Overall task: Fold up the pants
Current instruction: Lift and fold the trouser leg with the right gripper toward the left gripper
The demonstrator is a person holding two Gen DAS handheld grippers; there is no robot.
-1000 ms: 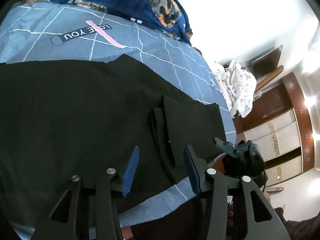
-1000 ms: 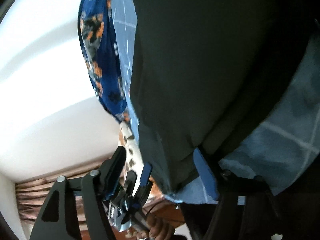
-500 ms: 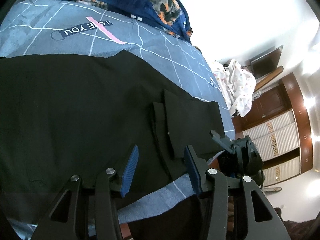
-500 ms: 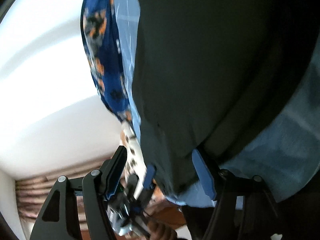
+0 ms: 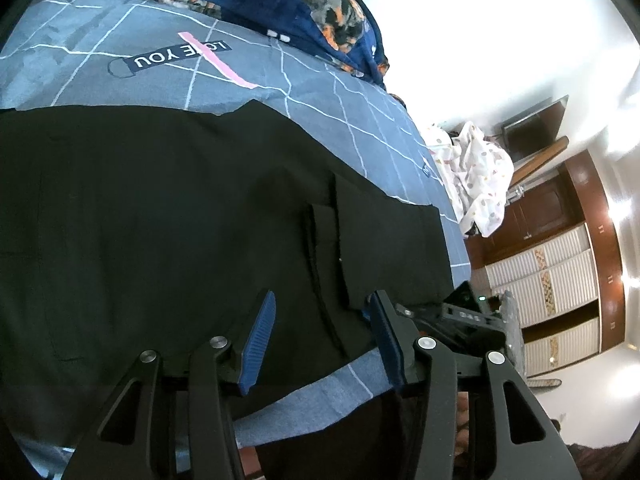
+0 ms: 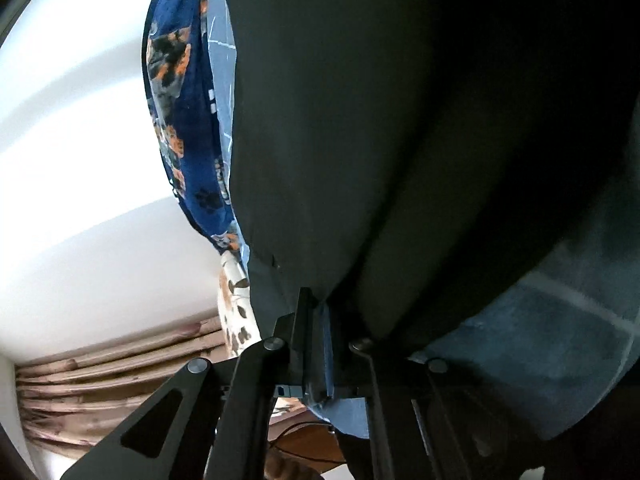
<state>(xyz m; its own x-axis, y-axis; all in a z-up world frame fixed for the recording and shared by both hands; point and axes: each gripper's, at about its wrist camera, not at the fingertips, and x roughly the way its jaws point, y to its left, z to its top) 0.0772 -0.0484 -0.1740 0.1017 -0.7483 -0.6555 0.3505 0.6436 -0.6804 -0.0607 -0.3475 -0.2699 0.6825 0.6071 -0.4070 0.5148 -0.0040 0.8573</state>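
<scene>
Pants (image 6: pixel 400 120): my right gripper (image 6: pixel 320 312) is just clamping shut on their hem at six o'clock (left gripper (image 5: pixel 320 332) hovering half-open, empty), so folding can begin.

You have matt black woven cloth in the pants (image 5: pixel 168 216), smooth printed cotton on the bedsheet (image 5: pixel 320 92), ribbed blue rubbery pads (image 5: pixel 258 344), and glossy dark wood at three o'clock.

left gripper (image 5: pixel 323 336): matte black linkage arms with triangular cut-outs | round silver screws at pivots | ribbed blue pads (image 5: pixel 258 343) on fingers || right gripper (image 6: pixel 320 314): same black arms, silver screws, blue pad edges
</scene>
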